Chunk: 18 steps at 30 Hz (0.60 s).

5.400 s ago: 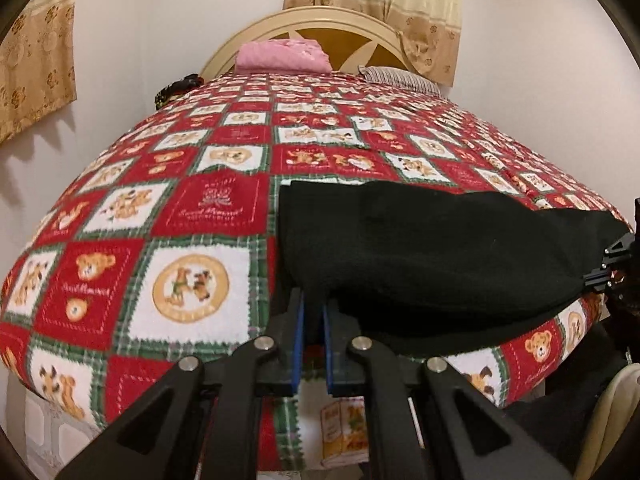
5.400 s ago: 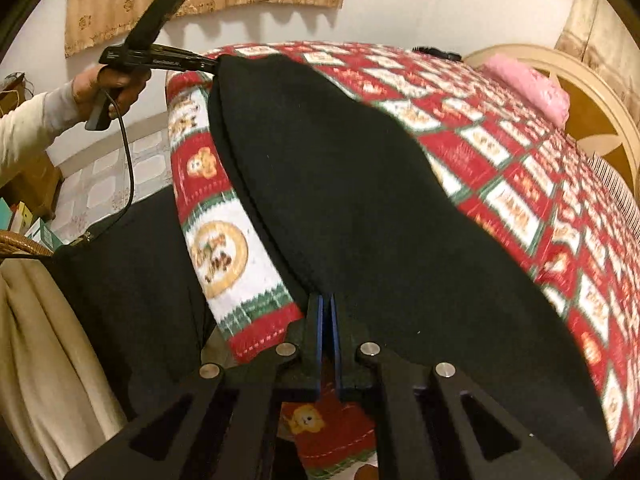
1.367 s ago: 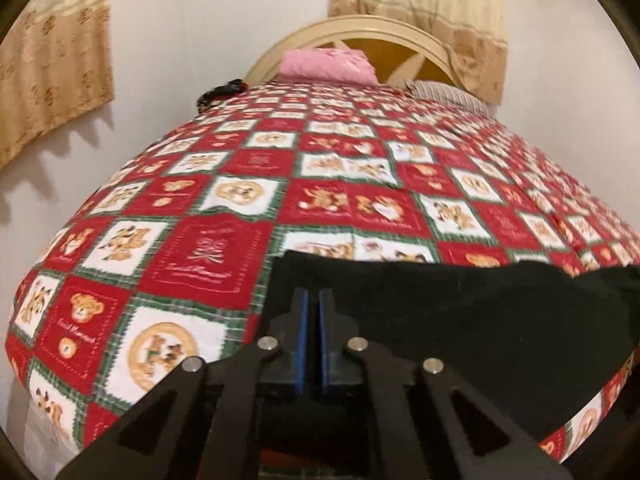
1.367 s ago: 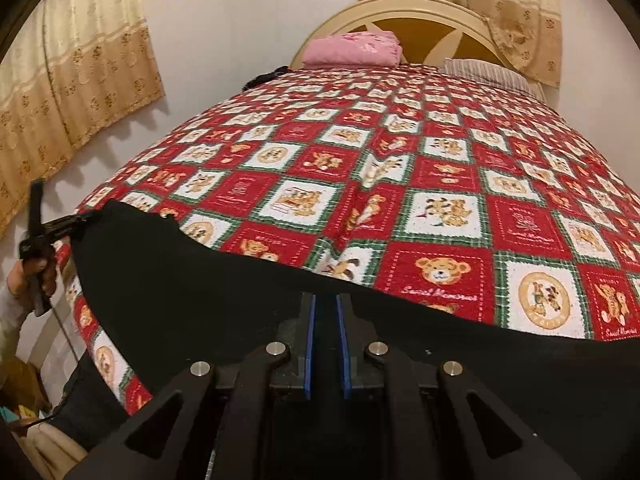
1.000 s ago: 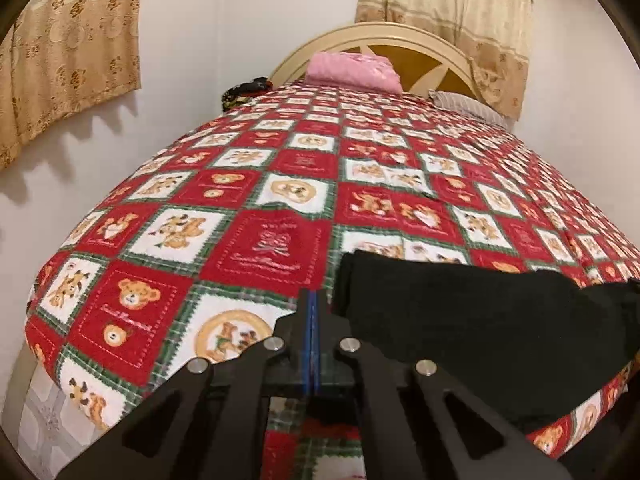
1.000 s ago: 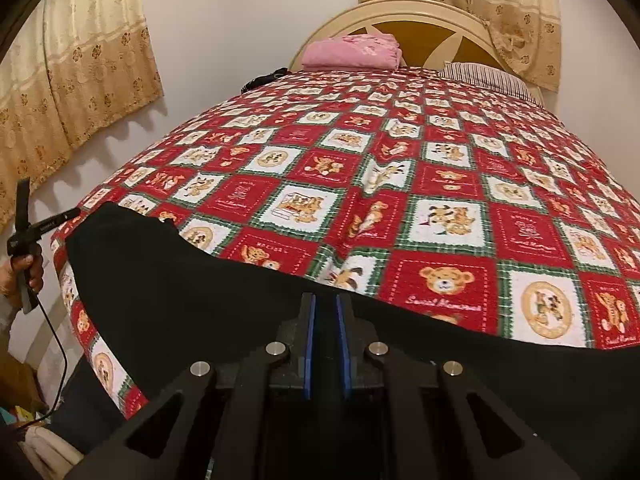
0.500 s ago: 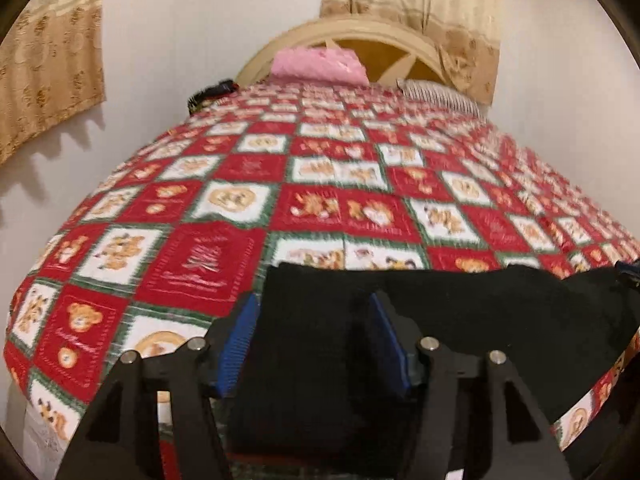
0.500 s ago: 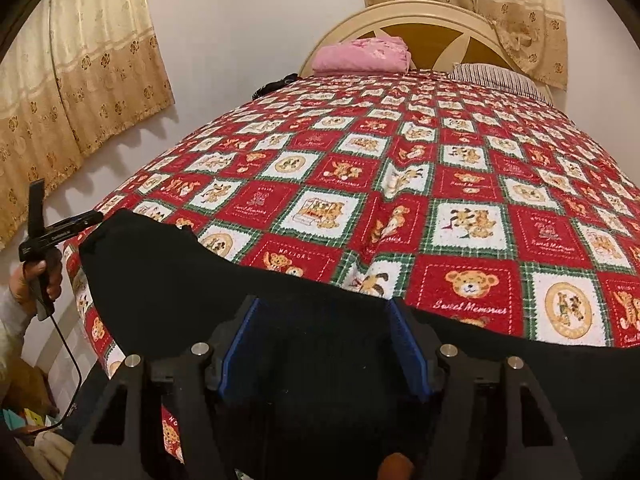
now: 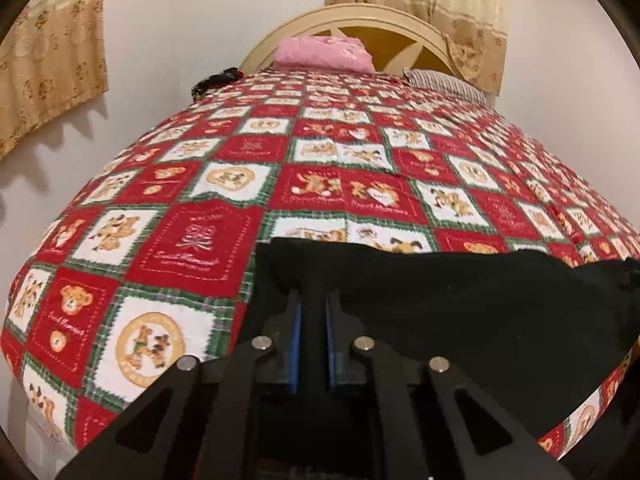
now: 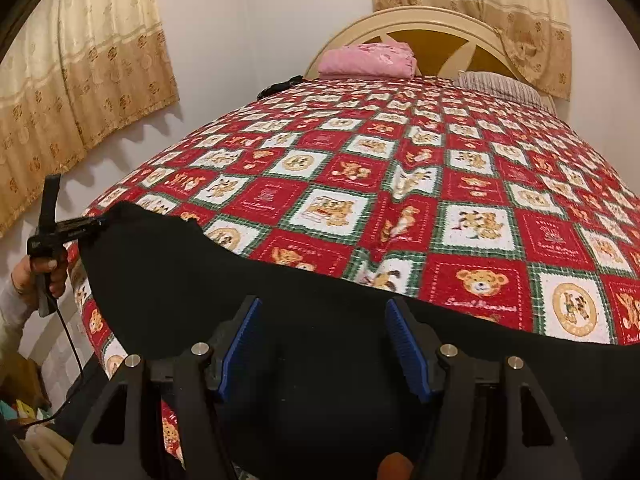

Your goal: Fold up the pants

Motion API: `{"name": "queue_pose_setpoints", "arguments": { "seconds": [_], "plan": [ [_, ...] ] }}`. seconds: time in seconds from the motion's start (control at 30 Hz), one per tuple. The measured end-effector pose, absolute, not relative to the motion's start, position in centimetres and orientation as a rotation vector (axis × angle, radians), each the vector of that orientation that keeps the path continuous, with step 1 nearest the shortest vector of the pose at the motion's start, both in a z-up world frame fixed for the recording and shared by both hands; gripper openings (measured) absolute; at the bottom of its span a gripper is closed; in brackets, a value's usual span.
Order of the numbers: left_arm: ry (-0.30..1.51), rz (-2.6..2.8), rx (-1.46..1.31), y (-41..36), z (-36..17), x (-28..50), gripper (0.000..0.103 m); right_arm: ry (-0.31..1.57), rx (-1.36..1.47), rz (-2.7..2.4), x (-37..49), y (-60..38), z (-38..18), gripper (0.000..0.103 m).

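Observation:
Black pants [image 9: 460, 304] lie across the near end of a bed with a red, white and green bear quilt [image 9: 320, 160]. In the left wrist view my left gripper [image 9: 312, 308] is shut on the left end of the pants, a fold of black cloth between its blue pads. In the right wrist view the pants [image 10: 248, 292] stretch across the foreground. My right gripper [image 10: 324, 320] is open, its blue pads [image 10: 240, 344] wide apart over the cloth. The left gripper [image 10: 86, 226] shows there at the pants' far left corner, held by a hand.
A pink folded cloth [image 9: 324, 52] and a striped pillow [image 9: 444, 82] lie by the cream headboard [image 10: 436, 36]. A small black item [image 9: 214, 80] sits at the bed's far left edge. Curtains [image 10: 80, 72] hang on the left wall. The bed's foot edge drops off near me.
The left gripper, open half a second ago, has shut on the pants' left end. The right gripper opened half a second ago, letting go of the cloth, and is now wider.

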State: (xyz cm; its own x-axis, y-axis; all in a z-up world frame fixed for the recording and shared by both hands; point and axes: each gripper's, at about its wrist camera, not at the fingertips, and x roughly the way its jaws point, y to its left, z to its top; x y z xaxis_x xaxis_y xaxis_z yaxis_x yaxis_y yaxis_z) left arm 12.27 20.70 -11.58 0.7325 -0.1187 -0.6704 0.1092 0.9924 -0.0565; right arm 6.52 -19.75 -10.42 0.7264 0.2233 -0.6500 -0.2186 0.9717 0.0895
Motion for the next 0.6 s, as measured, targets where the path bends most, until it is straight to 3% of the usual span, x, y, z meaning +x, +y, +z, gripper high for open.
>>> {"name": "queue_pose_setpoints", "arguments": {
  "seconds": [0.17, 0.3, 0.33, 0.4, 0.53, 0.6],
  "plan": [
    [0.756, -0.144, -0.003, 21.7, -12.0, 12.7, 0.013, 0.693, -0.045, 0.293, 5.9, -17.6, -9.9, 0.065],
    [0.755, -0.122, 0.109, 19.9, -12.4, 12.5, 0.024, 0.697, -0.069, 0.346, 5.5, -15.4, -10.2, 0.065],
    [0.752, -0.112, 0.116, 19.7, -12.3, 12.3, 0.035, 0.705, -0.065, 0.371, 5.4, -14.7, -10.4, 0.065],
    [0.734, -0.111, 0.111, 19.8, -11.9, 11.8, 0.044, 0.725, -0.07, 0.429, 5.0, -13.3, -10.7, 0.065],
    [0.717, -0.09, 0.132, 20.3, -11.8, 10.8, 0.054, 0.751, -0.116, 0.55, 4.2, -9.9, -11.7, 0.065],
    [0.728, -0.08, 0.123, 20.8, -12.3, 10.6, 0.055, 0.765, -0.131, 0.594, 4.0, -8.4, -12.4, 0.065]
  ]
}}
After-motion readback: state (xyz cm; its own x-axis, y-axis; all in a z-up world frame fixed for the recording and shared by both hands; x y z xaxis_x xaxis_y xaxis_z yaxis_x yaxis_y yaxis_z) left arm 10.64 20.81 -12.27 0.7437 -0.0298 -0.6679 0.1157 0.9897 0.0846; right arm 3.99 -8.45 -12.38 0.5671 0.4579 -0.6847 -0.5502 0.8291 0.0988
